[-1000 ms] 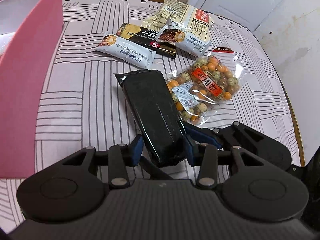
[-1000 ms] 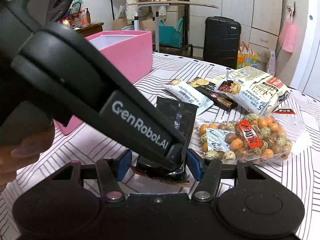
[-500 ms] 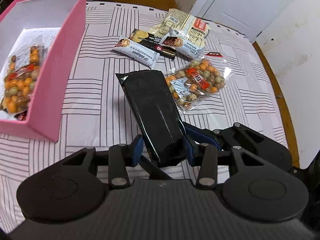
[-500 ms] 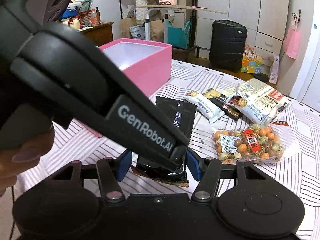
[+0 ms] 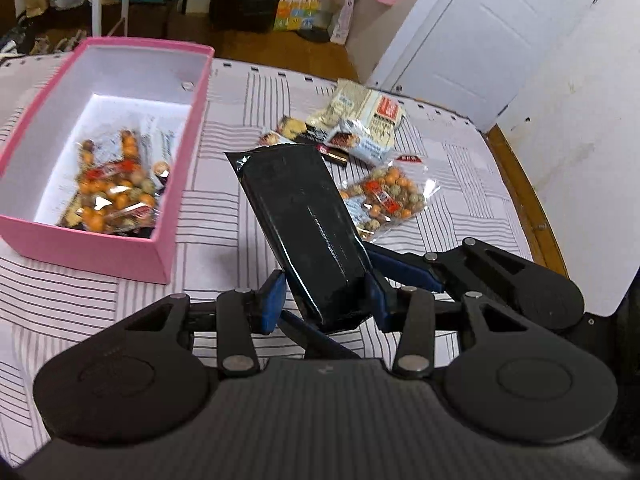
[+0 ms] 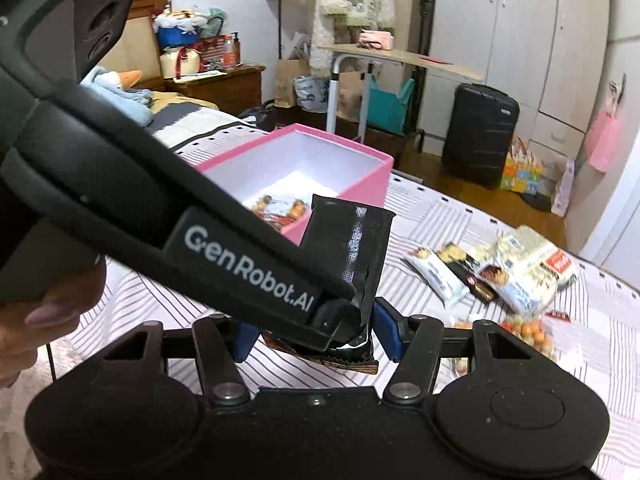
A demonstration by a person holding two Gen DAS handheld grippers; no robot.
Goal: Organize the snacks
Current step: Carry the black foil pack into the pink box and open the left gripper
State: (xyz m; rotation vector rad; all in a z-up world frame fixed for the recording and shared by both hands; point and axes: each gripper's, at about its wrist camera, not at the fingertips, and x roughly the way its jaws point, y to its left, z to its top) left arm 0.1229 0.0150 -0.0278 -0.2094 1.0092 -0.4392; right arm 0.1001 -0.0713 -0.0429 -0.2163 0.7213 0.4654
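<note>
My left gripper (image 5: 326, 300) is shut on the lower end of a black snack packet (image 5: 300, 224) and holds it tilted above the striped table. My right gripper (image 6: 316, 332) is shut on the same black packet (image 6: 348, 240) at its bottom end, with the left gripper's body crossing in front. The pink box (image 5: 120, 248) stands to the left with a bag of mixed nuts (image 5: 112, 196) inside; it also shows in the right wrist view (image 6: 360, 184). On the table lie a clear bag of nuts (image 5: 384, 200) and several wrapped snacks (image 5: 360, 128).
The striped tablecloth (image 5: 224, 216) covers the table between box and snacks. A white door (image 5: 460, 40) and wall stand at the right. A black suitcase (image 6: 480, 132), a side table and bags fill the room behind.
Both grippers rose with the black packet, so the views look down into the pink box and farther into the room. The grip on the packet is unchanged.
</note>
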